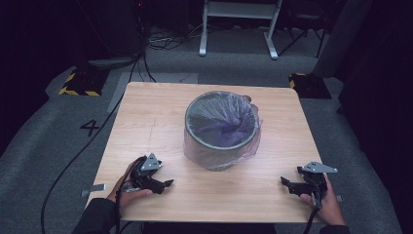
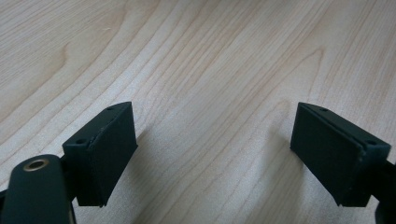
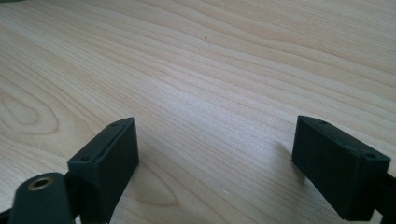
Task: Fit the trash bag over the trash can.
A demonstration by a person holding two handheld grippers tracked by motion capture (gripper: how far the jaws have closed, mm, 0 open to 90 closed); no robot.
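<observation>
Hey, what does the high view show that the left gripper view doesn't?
High view: the round bin with its clear bag liner at mid-table, both hands, the right gripper, and the grey floor with cables. Left gripper view: a close look at the left gripper, its jaws wide apart with nothing between them. Both: that gripper and the wooden table.

Bare table lies open on every side of the lined bin, the sole obstacle mid-table.
</observation>
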